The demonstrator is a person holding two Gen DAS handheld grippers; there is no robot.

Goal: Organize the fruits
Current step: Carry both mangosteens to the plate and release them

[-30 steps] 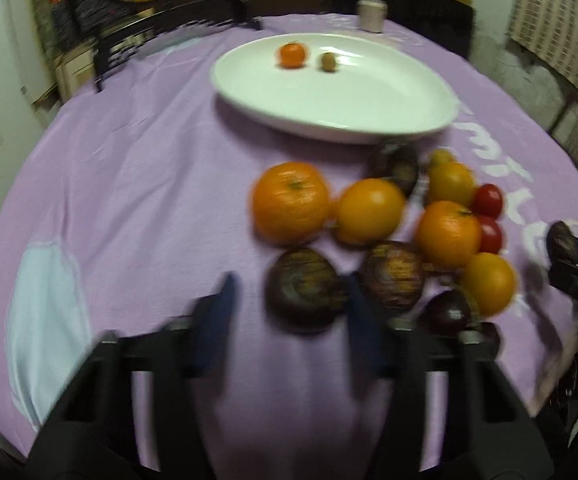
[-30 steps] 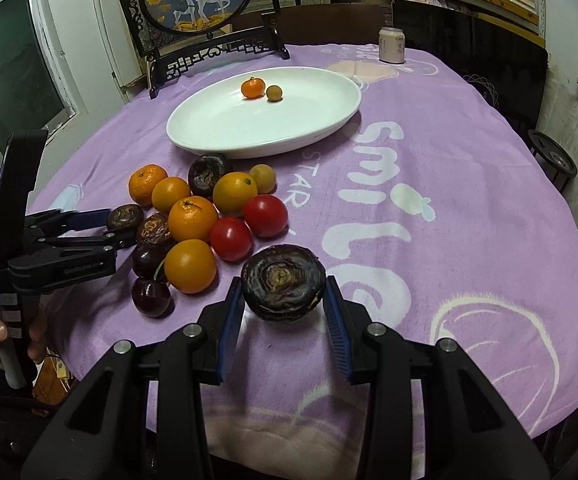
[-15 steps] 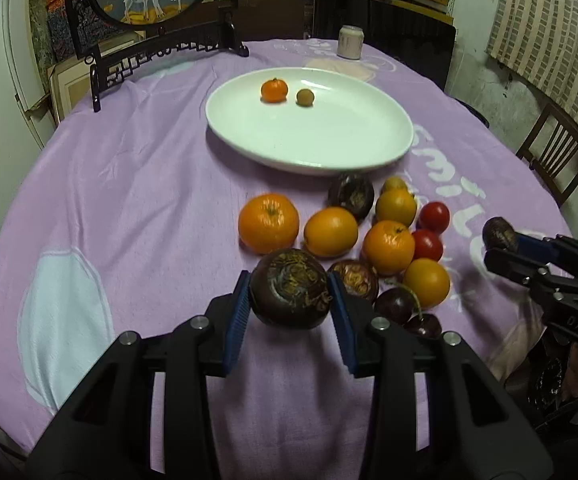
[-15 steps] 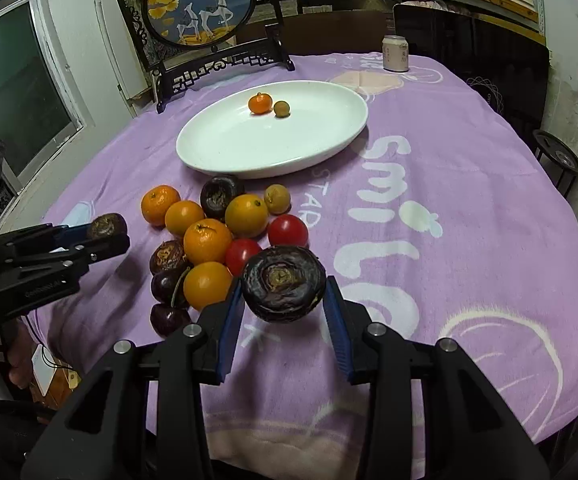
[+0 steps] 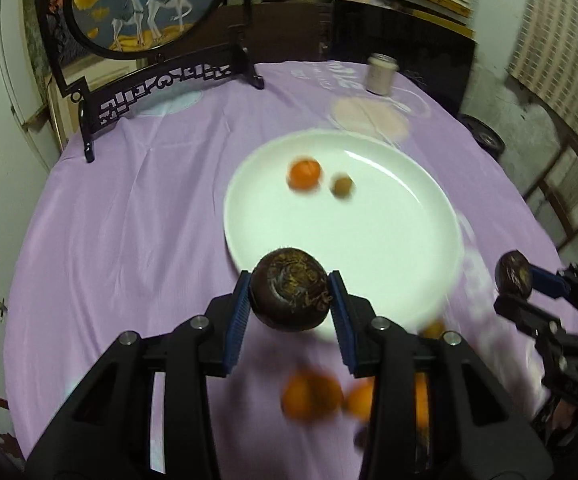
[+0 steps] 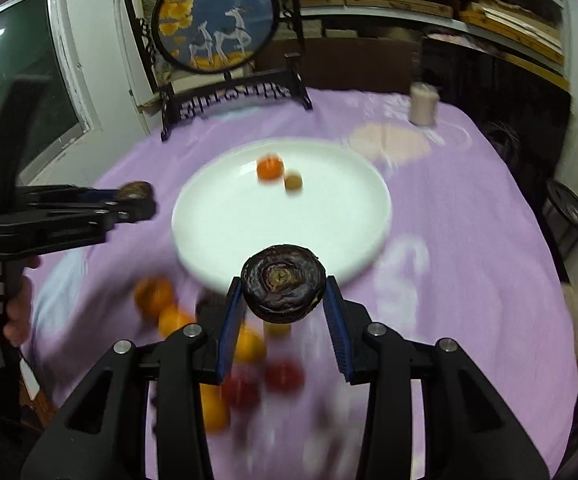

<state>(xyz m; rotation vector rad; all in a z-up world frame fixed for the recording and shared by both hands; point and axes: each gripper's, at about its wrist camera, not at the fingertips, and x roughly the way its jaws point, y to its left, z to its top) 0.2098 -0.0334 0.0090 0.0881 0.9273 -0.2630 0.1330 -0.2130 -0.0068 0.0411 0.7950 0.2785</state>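
Note:
My left gripper [image 5: 289, 300] is shut on a dark purple mangosteen [image 5: 289, 294], held in the air over the near rim of the white plate [image 5: 409, 248]. My right gripper [image 6: 284, 294] is shut on another dark mangosteen [image 6: 283, 288], also above the plate's [image 6: 329, 232] near rim. The plate holds a small orange [image 5: 305, 174] and a small brown fruit [image 5: 341, 187]. Blurred oranges [image 5: 311, 396] and red fruits [image 6: 283, 376] lie on the purple cloth below the grippers. Each gripper shows in the other's view: the right one [image 5: 521, 280], the left one [image 6: 133, 200].
A round painted screen on a black stand [image 5: 149, 12] stands at the table's far left. A pale jar [image 5: 381, 74] stands at the far edge. A wooden chair [image 5: 561, 184] is at the right. Purple cloth [image 5: 129, 220] covers the table.
Both grippers have risen and moved forward with their mangosteens, from over the fruit pile to the plate's near rim. One second ago the left gripper was open around its mangosteen.

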